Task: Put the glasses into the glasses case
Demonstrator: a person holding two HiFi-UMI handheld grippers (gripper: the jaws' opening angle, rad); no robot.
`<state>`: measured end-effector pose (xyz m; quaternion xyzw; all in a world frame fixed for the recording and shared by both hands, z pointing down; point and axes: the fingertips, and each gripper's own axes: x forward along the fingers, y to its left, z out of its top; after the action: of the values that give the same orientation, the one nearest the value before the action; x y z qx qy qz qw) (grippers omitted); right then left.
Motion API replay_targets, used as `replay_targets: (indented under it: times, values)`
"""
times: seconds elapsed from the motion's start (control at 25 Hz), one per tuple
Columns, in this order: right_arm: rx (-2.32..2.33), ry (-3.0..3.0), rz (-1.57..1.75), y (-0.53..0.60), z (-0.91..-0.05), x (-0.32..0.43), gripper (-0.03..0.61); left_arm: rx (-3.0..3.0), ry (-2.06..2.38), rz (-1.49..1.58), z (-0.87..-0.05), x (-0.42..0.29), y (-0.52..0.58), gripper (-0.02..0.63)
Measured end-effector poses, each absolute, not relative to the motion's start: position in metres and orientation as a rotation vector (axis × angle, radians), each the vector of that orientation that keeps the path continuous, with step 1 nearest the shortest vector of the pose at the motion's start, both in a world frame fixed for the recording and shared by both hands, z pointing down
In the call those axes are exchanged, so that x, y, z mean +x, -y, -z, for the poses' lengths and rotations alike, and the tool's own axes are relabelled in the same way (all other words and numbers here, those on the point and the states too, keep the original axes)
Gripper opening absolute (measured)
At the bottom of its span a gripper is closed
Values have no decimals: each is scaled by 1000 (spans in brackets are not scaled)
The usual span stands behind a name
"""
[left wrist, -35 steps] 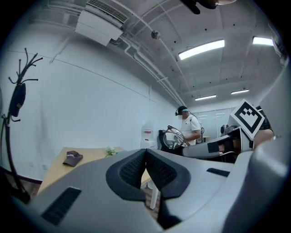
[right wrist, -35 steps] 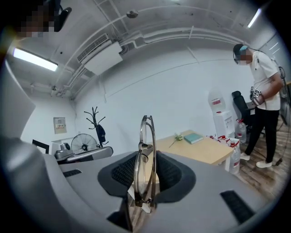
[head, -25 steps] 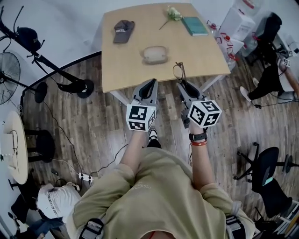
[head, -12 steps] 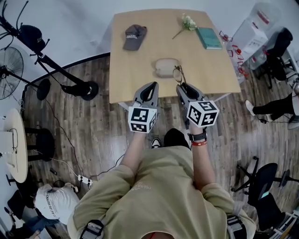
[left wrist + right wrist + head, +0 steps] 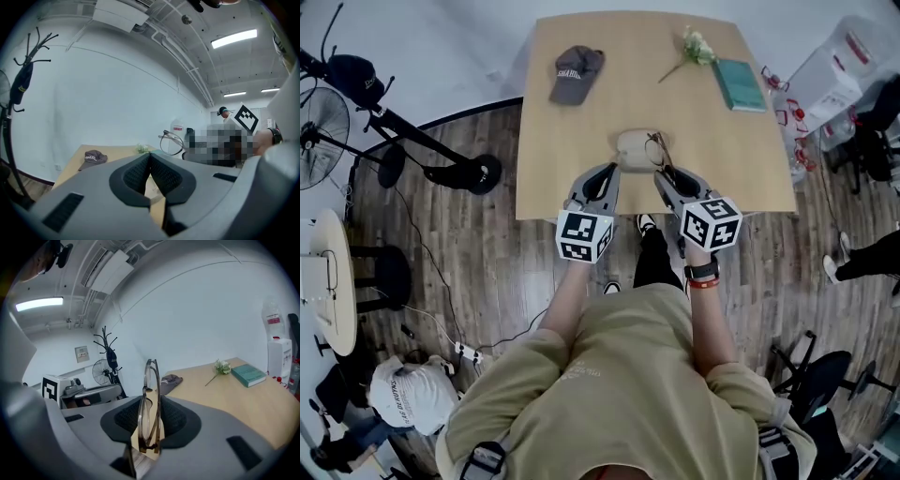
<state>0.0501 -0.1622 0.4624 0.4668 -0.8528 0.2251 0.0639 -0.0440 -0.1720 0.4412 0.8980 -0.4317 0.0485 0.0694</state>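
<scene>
The right gripper [image 5: 666,174] is pinching the folded glasses [image 5: 151,399] upright between its pads. In the head view they are hanging just at 3 o'clock of the beige glasses case [image 5: 634,147], which is lying near the front edge of the wooden table [image 5: 553,141]. The left gripper [image 5: 607,172], jaws pressing together on nothing, is hovering at 7 o'clock of the case, while a grey cap [image 5: 577,73] is sitting at its 11 o'clock, a flower sprig [image 5: 694,45] at 1 o'clock and a green book [image 5: 741,84] at 2 o'clock.

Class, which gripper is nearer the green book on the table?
Right. The right gripper, holding the glasses, is nearer the person and left of the green book; the left gripper lies even farther left.
</scene>
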Motion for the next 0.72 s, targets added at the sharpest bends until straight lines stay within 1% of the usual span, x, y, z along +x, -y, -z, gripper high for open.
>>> replay_targets:
  times: [0.28,0.72]
  values:
    - [1214,2584,-834,229,-499,63,120,2671,1311,-200,-462,-19,237,23]
    - [737,2450,-952,280,-558,55,123,2581,1323,-262,-510,-21,290,23]
